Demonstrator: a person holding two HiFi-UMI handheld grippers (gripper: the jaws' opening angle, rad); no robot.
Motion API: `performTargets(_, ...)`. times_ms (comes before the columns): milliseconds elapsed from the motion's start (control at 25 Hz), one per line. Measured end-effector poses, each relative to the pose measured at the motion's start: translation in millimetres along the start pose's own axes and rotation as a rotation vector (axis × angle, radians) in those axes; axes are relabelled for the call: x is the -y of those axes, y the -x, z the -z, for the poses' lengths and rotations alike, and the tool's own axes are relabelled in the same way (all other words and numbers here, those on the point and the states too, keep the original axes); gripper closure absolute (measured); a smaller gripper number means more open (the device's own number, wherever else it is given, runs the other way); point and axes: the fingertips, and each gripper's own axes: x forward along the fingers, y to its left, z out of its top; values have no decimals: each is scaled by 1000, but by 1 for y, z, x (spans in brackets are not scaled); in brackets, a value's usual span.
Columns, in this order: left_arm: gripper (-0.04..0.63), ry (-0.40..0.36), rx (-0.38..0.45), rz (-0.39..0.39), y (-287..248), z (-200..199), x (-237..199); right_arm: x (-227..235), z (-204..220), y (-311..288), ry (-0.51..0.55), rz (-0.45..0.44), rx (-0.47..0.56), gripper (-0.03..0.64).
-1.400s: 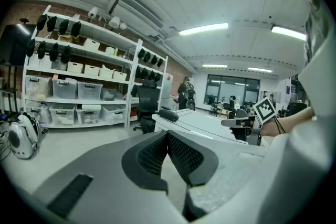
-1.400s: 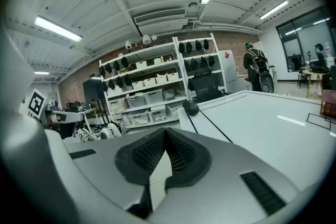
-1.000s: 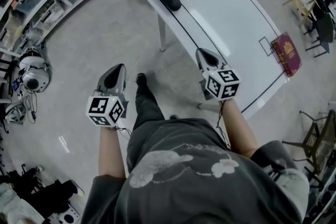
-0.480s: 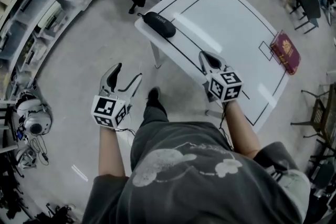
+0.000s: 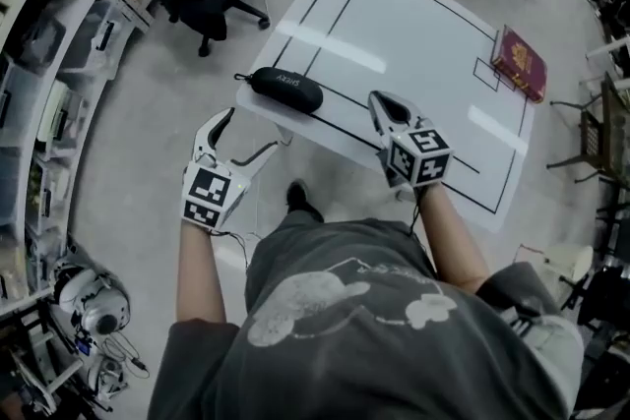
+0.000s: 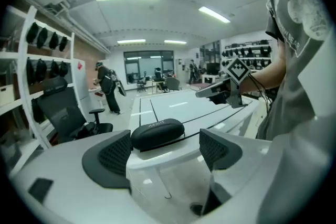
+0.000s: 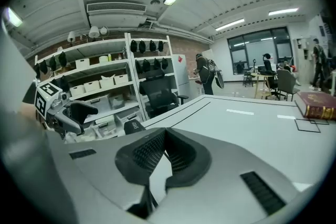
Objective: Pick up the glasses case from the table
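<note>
On table (image 5: 413,25) edge, glasses case (image 5: 285,90); left gripper (image 5: 252,129) opening, seemingly empty.

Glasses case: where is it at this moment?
In the head view the black glasses case lies on the near-left corner of the white table, just ahead of the left gripper, whose jaws are opening with nothing between them.

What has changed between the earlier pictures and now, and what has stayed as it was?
The left gripper, shut a second ago, has moved toward the glasses case; its jaws are opening, nothing between them yet. The right gripper stays shut above the table; case and red book lie untouched.
</note>
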Motion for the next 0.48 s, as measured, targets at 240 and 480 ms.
performTargets(240, 201, -237, -124, 212, -51, -3, -19, 21, -3, -8, -66, 131, 5, 617)
performTargets(480, 198, -486, -237, 388, -94, 2, -18, 35, -2, -14, -96, 218, 11, 617)
